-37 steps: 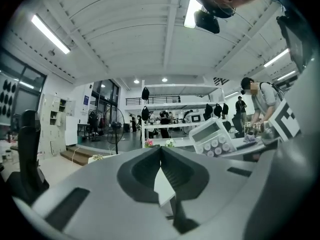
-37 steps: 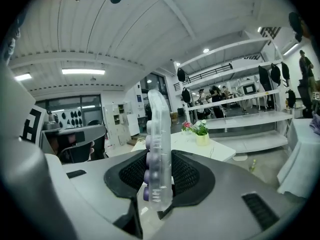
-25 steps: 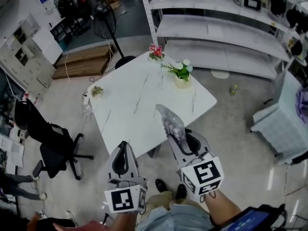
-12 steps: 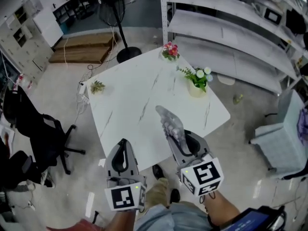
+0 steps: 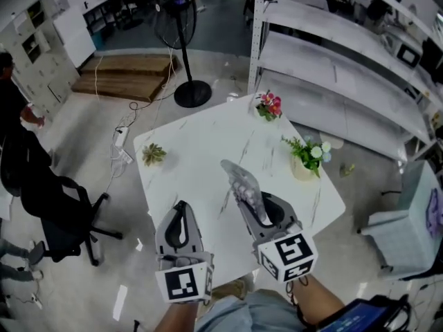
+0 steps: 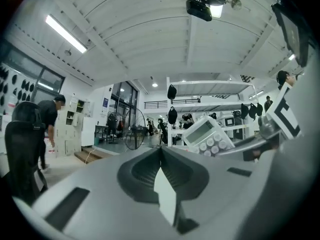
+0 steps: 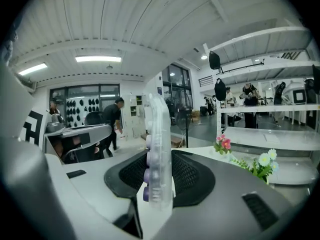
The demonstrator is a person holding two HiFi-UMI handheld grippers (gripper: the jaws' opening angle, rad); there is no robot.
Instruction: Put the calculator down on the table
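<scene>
Far left on the floor, a person stands by a black office chair. Wooden platform and a standing fan sit beyond the white table. Small green plant is on the table near its left corner.

Left gripper is low in the head view, at the table's near edge, its marker cube toward the camera. In the left gripper view the jaws meet tip to tip with nothing between them.

Just to its right is the right gripper. Its jaws are clamped on the calculator, held partway apart with the calculator body filling the gap. The calculator sticks out forward past the jaw tips, over the marbled table top. It is in the air, not lying on the table. In the right gripper view it stands upright on edge, a pale body with purple keys facing left. The left gripper view catches its face, with a screen and round keys, tilted.

Further right on the table are pink flowers at the far corner and a pot of white flowers near the right edge. Both are well apart from the calculator. Grey shelves run behind the table on the right.
</scene>
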